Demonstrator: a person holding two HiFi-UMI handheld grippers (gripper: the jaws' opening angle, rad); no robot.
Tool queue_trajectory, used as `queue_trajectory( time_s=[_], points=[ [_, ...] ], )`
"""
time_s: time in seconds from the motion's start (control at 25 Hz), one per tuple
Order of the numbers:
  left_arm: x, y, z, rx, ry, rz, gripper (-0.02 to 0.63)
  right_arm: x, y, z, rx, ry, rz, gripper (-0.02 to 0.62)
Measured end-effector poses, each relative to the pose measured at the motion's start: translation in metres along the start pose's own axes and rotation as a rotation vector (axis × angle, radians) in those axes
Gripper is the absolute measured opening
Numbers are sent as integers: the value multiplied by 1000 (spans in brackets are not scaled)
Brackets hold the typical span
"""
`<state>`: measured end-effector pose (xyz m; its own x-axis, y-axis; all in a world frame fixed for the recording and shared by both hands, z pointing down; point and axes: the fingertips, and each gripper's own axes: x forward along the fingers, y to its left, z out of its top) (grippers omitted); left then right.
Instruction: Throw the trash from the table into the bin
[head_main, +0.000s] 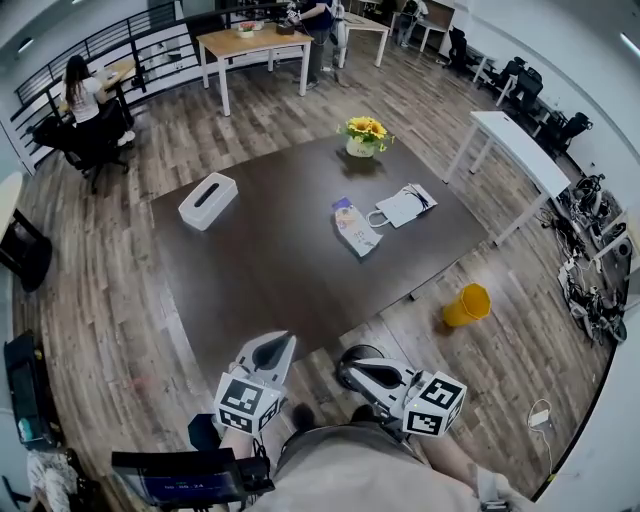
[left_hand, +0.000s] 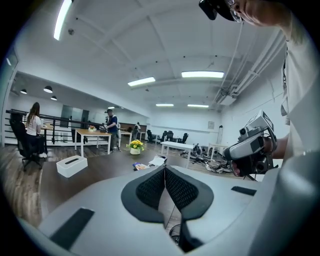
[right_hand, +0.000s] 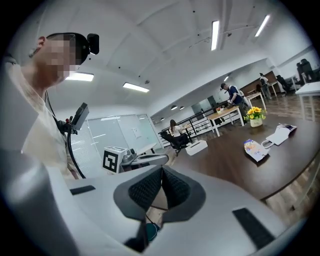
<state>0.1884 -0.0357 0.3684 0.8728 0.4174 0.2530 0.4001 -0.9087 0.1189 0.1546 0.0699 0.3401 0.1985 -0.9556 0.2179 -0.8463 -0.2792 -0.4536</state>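
On the dark table (head_main: 260, 270) lie a colourful snack packet (head_main: 355, 227) and a white paper bag (head_main: 405, 205). A yellow bin (head_main: 467, 305) stands on the floor off the table's right corner. Both grippers hover near my body, short of the table's near edge. The left gripper (head_main: 275, 346) is shut and empty, and so is the right gripper (head_main: 349, 369). In the left gripper view its jaws (left_hand: 164, 172) meet, with the packet (left_hand: 141, 166) far ahead. The right gripper (right_hand: 161, 175) points across the left one (right_hand: 135, 159); the packet (right_hand: 255, 149) lies to its right.
A white tissue box (head_main: 207, 200) sits at the table's left, and a pot of yellow flowers (head_main: 364, 135) at its far edge. A white desk (head_main: 520, 150) stands to the right, with cables on the floor (head_main: 590, 290). A person sits at a far desk (head_main: 82, 95).
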Motion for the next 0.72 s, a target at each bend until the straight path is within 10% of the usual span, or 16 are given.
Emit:
queue_trajectory(
  time_s=[0.72],
  points=[
    [131, -91, 41, 113, 66, 132, 14, -101, -111, 43, -9, -54, 208, 14]
  ],
)
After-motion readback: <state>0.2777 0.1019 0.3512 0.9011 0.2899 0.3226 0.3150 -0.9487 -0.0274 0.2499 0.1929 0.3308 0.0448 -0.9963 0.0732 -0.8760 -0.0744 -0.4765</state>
